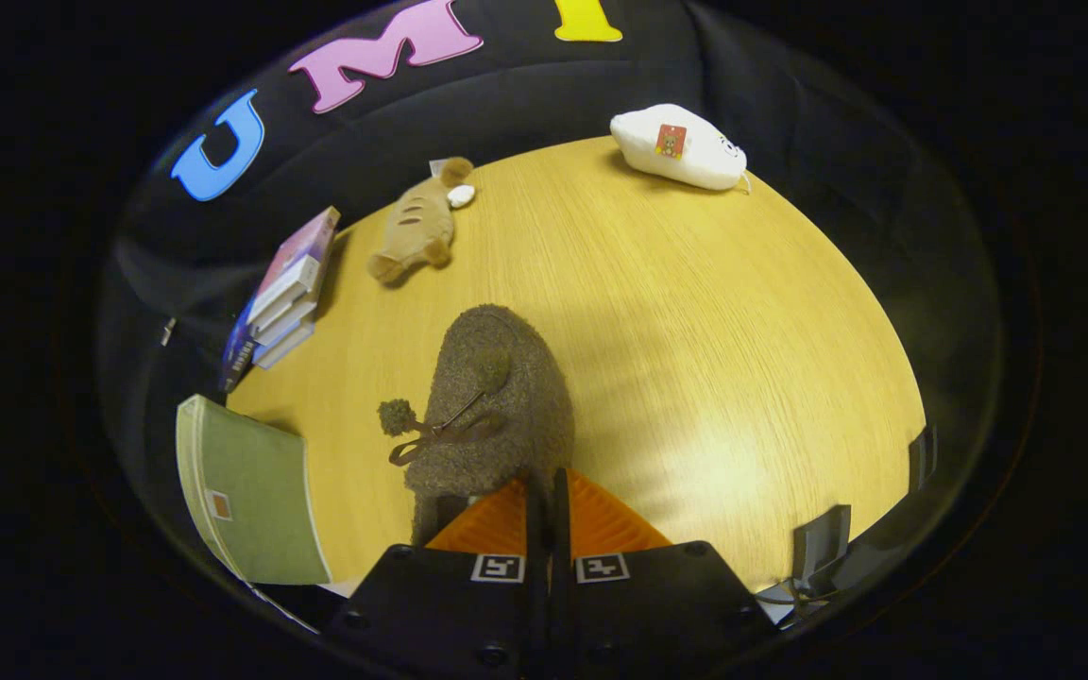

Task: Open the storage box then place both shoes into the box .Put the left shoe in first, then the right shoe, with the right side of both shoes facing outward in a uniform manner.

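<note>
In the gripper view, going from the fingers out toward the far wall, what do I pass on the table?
The orange ribbed fingers of the gripper, pressed together on the heel edge → grey-brown fuzzy slipper with pom-pom bow → tan plush fish toy → white soft pouch with a small red tag, at the round wooden table's far edge.

The heel of the grey shoe [492,406] is hidden behind the orange fingers [497,524], so any pinch is unverifiable.

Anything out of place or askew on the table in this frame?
The stack of books sits slid and fanned rather than squared. Otherwise nothing stands out: the gripper is pinched on the grey shoe, with no spill or damage visible.
</note>
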`<state>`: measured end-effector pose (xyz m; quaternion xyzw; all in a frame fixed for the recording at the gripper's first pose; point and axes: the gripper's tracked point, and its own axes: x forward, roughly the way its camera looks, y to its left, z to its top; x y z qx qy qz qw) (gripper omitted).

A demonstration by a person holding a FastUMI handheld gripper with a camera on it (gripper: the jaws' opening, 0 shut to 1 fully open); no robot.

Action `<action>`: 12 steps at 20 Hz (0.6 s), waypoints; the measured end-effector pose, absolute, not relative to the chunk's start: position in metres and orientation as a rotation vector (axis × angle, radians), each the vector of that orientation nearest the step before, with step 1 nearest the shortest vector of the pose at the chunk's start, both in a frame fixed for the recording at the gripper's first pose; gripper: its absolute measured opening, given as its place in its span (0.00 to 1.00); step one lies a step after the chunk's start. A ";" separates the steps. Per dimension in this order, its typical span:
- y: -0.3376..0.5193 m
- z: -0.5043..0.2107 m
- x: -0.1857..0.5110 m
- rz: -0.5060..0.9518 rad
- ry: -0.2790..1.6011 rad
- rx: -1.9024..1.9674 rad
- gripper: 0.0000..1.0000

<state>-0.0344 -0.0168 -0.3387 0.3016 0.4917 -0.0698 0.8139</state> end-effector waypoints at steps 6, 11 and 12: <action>0.044 -0.232 -0.015 -0.027 0.950 0.717 0.05; 0.136 -0.158 0.002 0.099 0.927 0.808 0.05; 0.157 -0.147 0.002 0.130 0.940 0.828 0.05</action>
